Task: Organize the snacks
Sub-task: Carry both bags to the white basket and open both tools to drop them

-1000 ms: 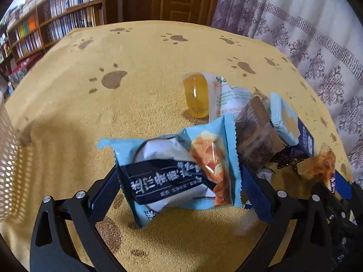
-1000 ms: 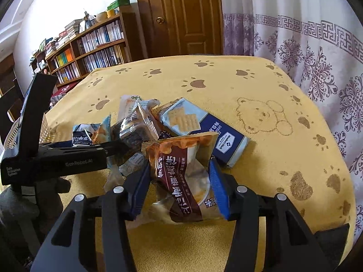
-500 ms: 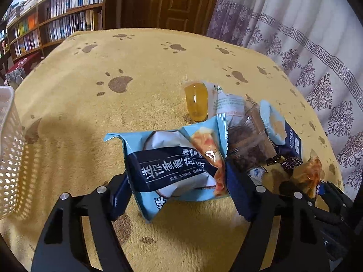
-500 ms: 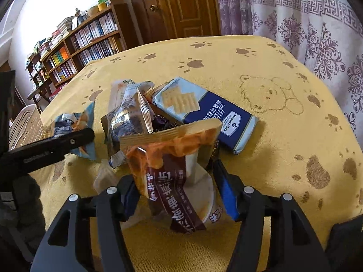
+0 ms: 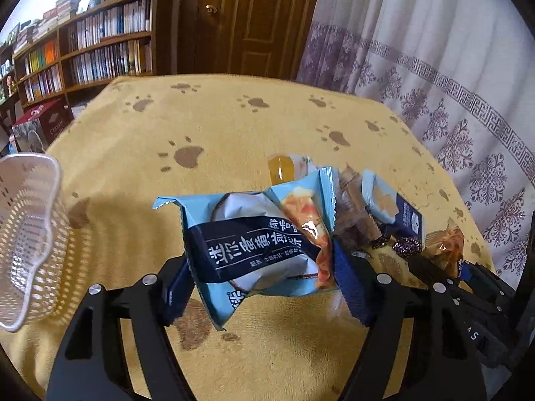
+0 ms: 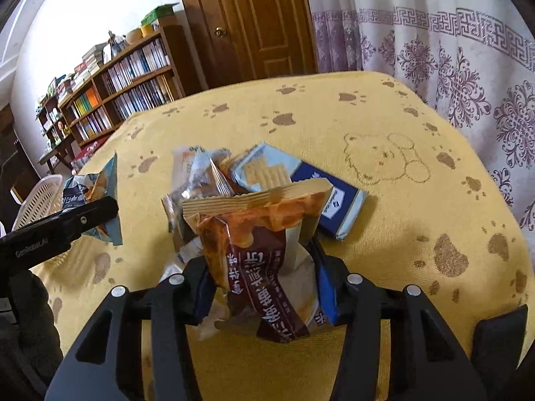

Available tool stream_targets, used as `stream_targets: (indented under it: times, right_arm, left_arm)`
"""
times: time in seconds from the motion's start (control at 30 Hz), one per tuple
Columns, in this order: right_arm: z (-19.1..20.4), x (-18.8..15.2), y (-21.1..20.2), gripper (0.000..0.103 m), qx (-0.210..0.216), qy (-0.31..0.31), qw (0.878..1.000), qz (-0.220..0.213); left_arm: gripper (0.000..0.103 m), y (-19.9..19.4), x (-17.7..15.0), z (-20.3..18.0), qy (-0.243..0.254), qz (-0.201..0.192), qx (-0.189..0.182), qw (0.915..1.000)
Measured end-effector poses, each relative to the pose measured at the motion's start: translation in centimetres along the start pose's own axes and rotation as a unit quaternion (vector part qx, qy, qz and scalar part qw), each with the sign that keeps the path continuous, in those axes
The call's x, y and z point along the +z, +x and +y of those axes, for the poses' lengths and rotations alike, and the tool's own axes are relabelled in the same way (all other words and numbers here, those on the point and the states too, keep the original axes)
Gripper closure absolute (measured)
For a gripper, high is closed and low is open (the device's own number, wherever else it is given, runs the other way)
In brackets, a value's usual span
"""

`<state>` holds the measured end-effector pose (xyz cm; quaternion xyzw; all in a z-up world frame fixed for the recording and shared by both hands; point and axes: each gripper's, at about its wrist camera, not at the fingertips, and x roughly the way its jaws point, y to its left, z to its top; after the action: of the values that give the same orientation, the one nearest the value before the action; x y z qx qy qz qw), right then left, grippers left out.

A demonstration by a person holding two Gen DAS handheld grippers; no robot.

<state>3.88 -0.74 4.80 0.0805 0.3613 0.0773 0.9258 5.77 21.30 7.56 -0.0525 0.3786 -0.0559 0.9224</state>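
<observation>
Our left gripper (image 5: 264,287) has its jaws closed onto the lower part of a light blue snack packet (image 5: 257,234), which stands up between them, lifted off the yellow paw-print cloth (image 5: 217,123) that covers the desk. Our right gripper (image 6: 264,294) has its jaws pinched in the same way on an orange and brown snack packet (image 6: 260,254), also held upright and clear of the cloth. Both packets look light, puffy and crinkled, with slick film that could slide under a loose hold, and their contents are probably brittle; we judge the best purchase is across the flat body near a sealed end, firm enough to hold but not to crush. Both grippers point forward over the desk and tilt a little downward, the left one ahead and to the left of the right one, its black body showing at the left of the right wrist view. Beyond the jaws, toward the middle of the desk, the remaining pile lies together: a navy cracker box (image 6: 331,200), a clear packet of dark pieces (image 5: 354,230), an amber jelly cup (image 5: 281,167) and some smaller wrapped sweets. A white lattice basket (image 5: 26,234) stands at the left edge of the desk, well apart from the pile, and we take it as the likely destination.
</observation>
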Motion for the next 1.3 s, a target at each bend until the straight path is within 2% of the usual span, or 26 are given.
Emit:
stream_targets:
  times: [0.23, 0.47, 0.57, 0.73, 0.77, 0.97, 1.07, 1.2, 1.3]
  right_arm:
    - [2.4, 1.0, -1.0, 0.053, 0.019, -0.012, 1.0, -0.017]
    - [6.7, 1.7, -1.3, 0.053, 0.047, -0.034, 0.998, -0.026]
    - [8.7, 1.9, -1.2, 0.053, 0.059, -0.043, 0.997, -0.024]
    - [12.0, 2.0, -0.8, 0.053, 0.073, -0.062, 0.995, -0.019]
    - [12.4, 2.0, -0.8, 0.053, 0.075, -0.065, 0.995, -0.019]
    - [16.4, 2.3, -0.5, 0.053, 0.098, -0.087, 0.991, -0.014]
    - [18.6, 2.7, -0.4, 0.053, 0.113, -0.097, 0.989, -0.014]
    - [22.0, 3.5, -0.3, 0.053, 0.149, -0.105, 0.983, -0.013]
    - [24.7, 4.1, 0.0, 0.053, 0.179, -0.117, 0.977, -0.01]
  left_arm:
    - [0.027, -4.1, 1.2, 3.0, -0.021, -0.049, 0.026, 0.9982]
    - [0.026, -8.2, 1.7, 9.5, -0.057, -0.093, 0.099, 0.9891]
    - [0.026, -9.0, 1.5, 12.6, -0.076, -0.095, 0.125, 0.9846]
    - [0.006, -9.7, 0.9, 17.1, -0.11, -0.091, 0.144, 0.9792]
    - [0.005, -10.0, 0.8, 17.9, -0.115, -0.095, 0.151, 0.9772]
    - [0.003, -11.8, 0.0, 20.4, -0.114, -0.112, 0.181, 0.9704]
    - [0.003, -12.5, -0.2, 21.4, -0.119, -0.116, 0.183, 0.9689]
    - [0.003, -13.6, -0.2, 22.4, -0.125, -0.123, 0.191, 0.966]
    - [0.003, -15.1, -0.4, 23.5, -0.133, -0.133, 0.207, 0.96]
